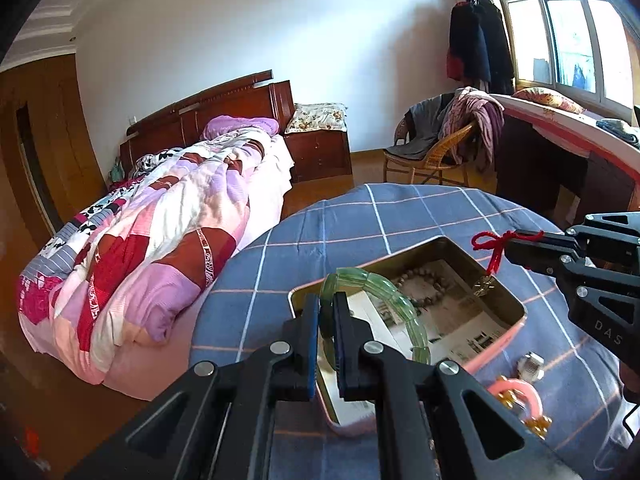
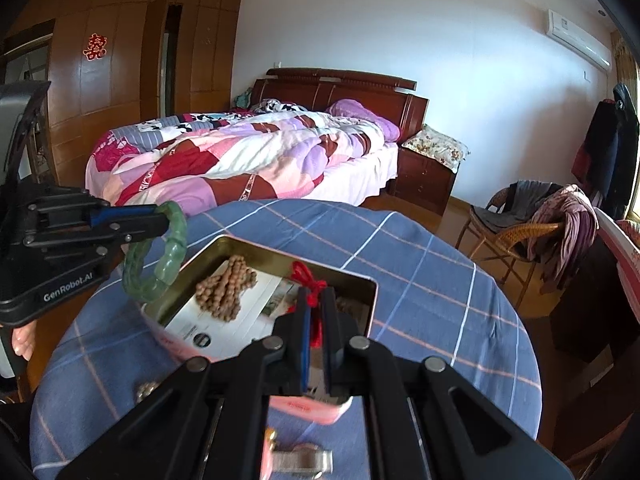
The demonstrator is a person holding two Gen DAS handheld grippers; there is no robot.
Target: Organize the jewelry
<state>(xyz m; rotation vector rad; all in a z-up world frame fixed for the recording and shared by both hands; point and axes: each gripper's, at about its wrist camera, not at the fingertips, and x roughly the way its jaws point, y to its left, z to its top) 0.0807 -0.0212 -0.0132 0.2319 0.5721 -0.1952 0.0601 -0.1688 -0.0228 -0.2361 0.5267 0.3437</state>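
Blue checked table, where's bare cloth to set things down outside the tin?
The blue checked table is bare beyond the tin, toward the bed and the wicker chair. The near edge is crowded: pink bangle, silver piece.
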